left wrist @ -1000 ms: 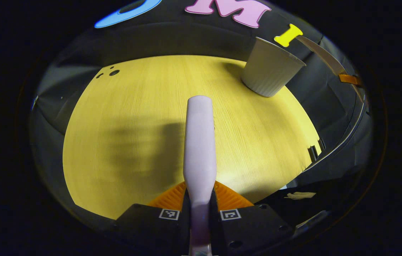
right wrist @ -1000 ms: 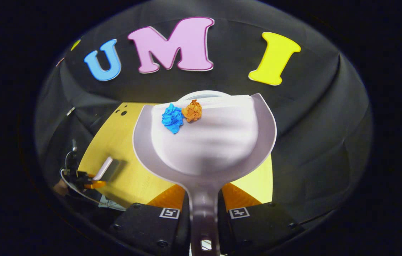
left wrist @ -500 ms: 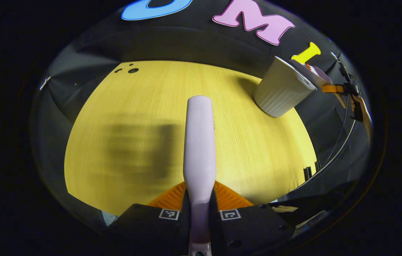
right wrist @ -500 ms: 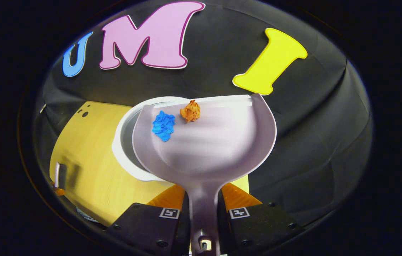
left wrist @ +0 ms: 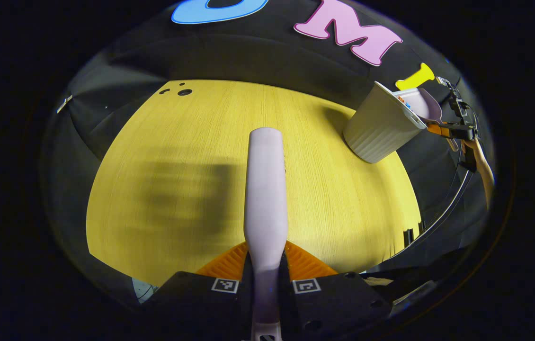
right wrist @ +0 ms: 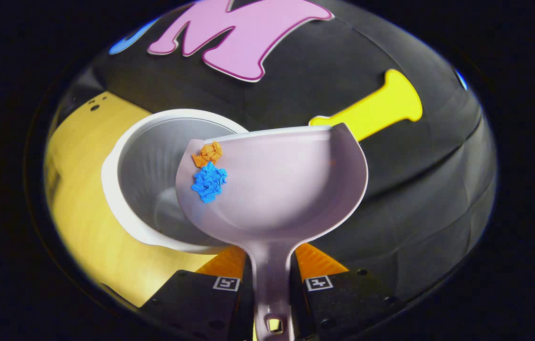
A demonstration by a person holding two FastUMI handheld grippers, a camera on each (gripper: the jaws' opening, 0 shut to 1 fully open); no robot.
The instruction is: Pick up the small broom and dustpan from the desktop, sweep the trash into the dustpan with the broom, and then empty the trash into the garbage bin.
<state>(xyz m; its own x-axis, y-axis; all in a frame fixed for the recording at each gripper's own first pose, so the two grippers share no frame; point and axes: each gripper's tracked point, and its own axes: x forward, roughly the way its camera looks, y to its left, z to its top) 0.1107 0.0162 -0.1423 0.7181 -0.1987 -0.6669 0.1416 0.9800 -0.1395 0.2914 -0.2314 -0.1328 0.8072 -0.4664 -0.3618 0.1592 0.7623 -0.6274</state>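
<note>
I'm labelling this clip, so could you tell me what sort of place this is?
Most likely a staged recording booth, not a real home: a bare wooden tabletop backed by a black cloth wall, with just a white bin and a dustpan holding paper scraps.

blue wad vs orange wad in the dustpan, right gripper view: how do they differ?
The blue paper wad looks larger than the orange paper wad. The orange one sits nearer the dustpan's open front edge, the blue one just behind it, toward the handle. Both are crumpled, both lie against the pan's left wall above the garbage bin's mouth, and they appear to touch.
</note>
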